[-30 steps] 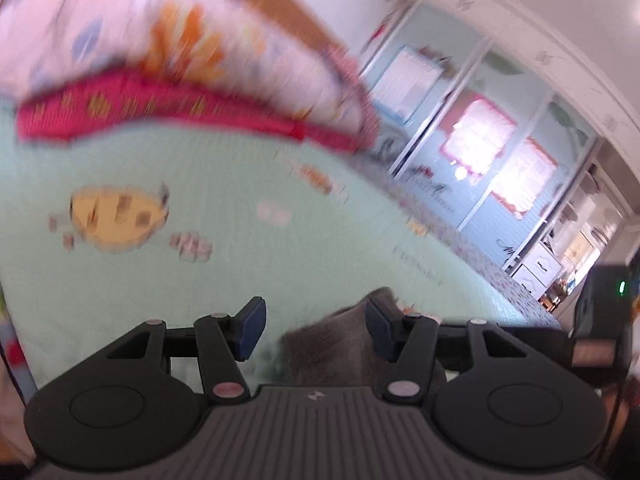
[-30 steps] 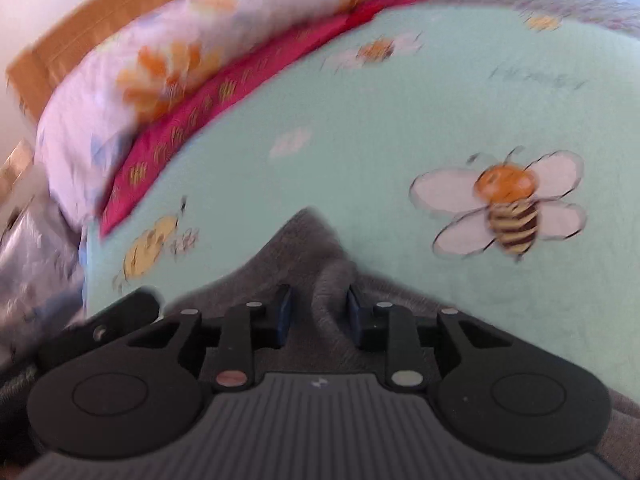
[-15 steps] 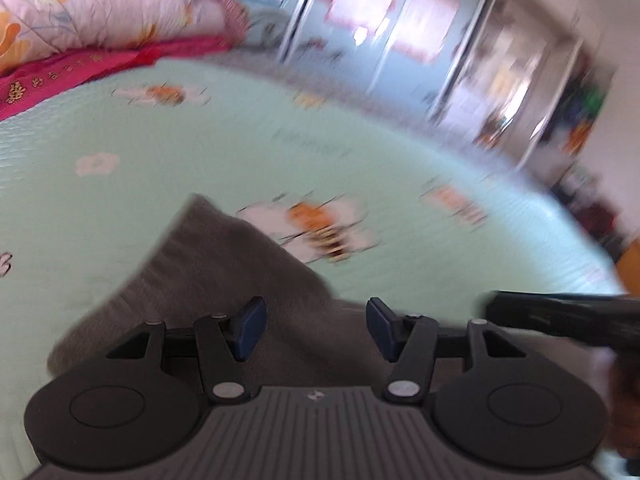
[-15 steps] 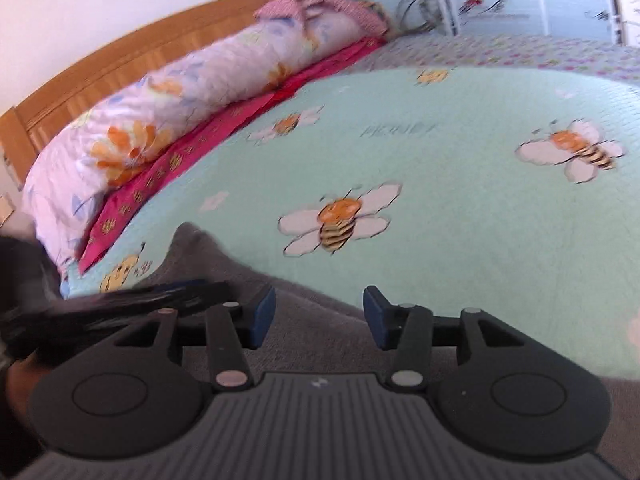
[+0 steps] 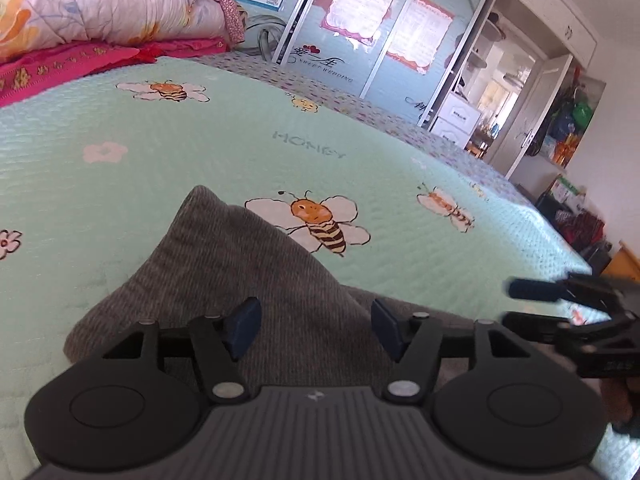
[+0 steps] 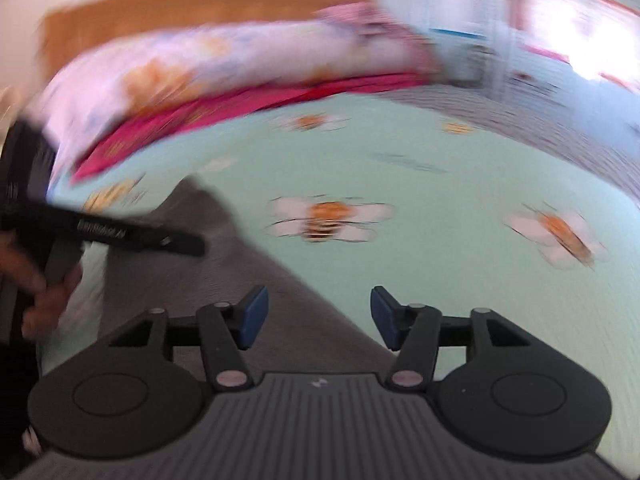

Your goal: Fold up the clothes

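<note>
Ribbed grey garment (image 5: pixel 224 280), quilted bedspread (image 5: pixel 120 128), seemingly flat

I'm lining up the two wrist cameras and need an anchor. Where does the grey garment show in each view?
Left wrist: the grey garment fills the lower centre, behind the open left gripper, its peak pointing up.
Right wrist: it lies lower left, blurred, partly behind the open right gripper.
Shared landmark: the bee print, just right of the garment's peak on the green bedspread.

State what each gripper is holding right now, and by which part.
Nothing. The left gripper and right gripper both stand open above the grey garment, which lies on the bedspread.
</note>
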Available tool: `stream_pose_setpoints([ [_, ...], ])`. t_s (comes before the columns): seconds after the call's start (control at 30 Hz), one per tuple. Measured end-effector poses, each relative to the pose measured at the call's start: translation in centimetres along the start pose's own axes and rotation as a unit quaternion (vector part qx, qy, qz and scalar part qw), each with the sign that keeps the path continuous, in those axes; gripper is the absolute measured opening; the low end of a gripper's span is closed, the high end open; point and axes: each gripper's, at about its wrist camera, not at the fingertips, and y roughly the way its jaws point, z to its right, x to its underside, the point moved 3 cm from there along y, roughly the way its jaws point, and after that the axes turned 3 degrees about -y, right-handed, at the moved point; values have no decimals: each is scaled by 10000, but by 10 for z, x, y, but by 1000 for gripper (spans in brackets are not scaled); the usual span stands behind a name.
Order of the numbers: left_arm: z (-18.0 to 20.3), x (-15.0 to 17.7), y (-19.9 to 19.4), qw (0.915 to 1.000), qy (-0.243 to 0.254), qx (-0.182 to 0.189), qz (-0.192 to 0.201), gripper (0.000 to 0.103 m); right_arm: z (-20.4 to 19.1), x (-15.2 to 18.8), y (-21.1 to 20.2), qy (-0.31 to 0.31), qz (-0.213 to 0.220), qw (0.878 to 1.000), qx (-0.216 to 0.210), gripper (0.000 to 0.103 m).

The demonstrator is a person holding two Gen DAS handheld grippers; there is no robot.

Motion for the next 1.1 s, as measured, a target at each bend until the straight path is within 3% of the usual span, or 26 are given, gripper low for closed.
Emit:
stream_pose_setpoints([
  [0.23, -4, 5, -3, 9999, 113, 9, -25, 64, -10, -14, 67, -503, -904, 9923, -679, 55],
  [0.33, -6, 6, -2, 10000, 84, 33, -29, 64, -11, -7, 71, -563, -1100, 9895, -752, 30],
  [0.37, -7, 6, -2, 10000, 70, 39, -25, 64, -11, -7, 71, -552, -1111, 9897, -717, 11],
  [0.4, -7, 5, -3, 10000, 60, 41, -21, 64, -9, -6, 69, -523, -1098, 9903, -670, 5],
  [0.73, -1, -4, -5, 9999, 85, 60, -68, 64, 18, 9, 68, 336, -1022, 9924, -592, 5],
  [0.8, 6, -11, -8, 9998, 160, 128, 7, 64, 21, 11, 66, 610, -941, 9919, -588, 10],
  [0.9, 14, -27, 0, 9993, 360, 42, 35, 67, 32, 10, 47, 958, -666, 9926, -351, 26],
  [1.0, 4, -35, 33, 9973, 411, -431, -433, 69, 42, 22, 19, 1057, -524, 9930, -55, 26],
  [1.1, -8, -31, 53, 9955, 298, -525, -734, 67, 63, 50, -6, 1348, -552, 9886, 374, 26],
])
